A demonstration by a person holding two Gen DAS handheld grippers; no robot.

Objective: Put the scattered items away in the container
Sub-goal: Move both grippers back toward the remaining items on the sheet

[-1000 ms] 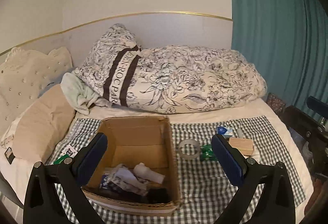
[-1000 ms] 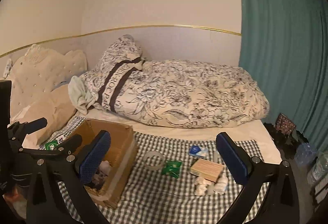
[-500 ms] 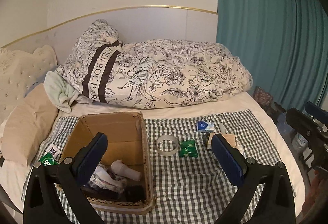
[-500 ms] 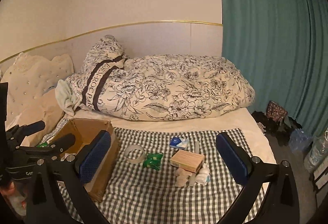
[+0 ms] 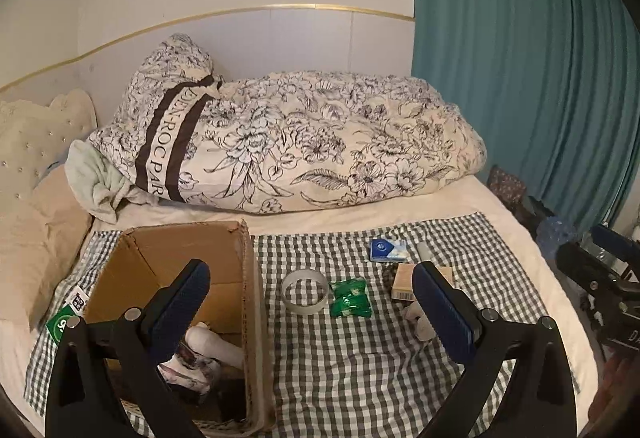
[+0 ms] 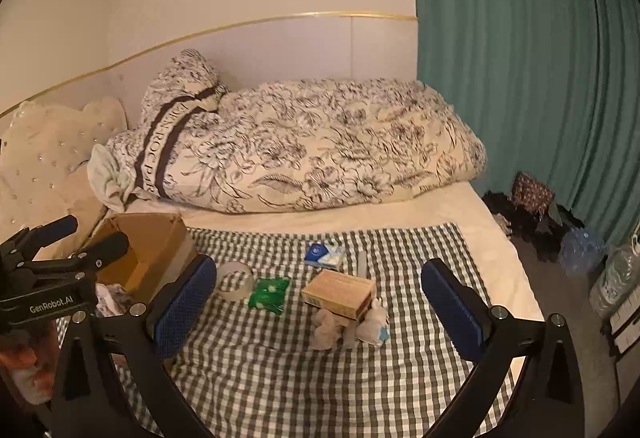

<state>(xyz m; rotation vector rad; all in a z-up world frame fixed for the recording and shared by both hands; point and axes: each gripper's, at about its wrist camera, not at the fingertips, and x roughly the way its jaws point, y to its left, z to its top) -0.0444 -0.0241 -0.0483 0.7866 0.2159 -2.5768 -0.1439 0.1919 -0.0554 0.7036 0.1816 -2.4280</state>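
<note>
Right gripper spread wide, empty, above the wooden box; left gripper gaping too, over the cardboard box, tape roll just right.

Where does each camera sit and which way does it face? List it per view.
Left wrist: on the left gripper, above the box, facing the duvet; own open fingers show.
Right wrist: on the right gripper, above the carton; the left gripper shows at left.
Shared: tape, green packet, curtain.
</note>
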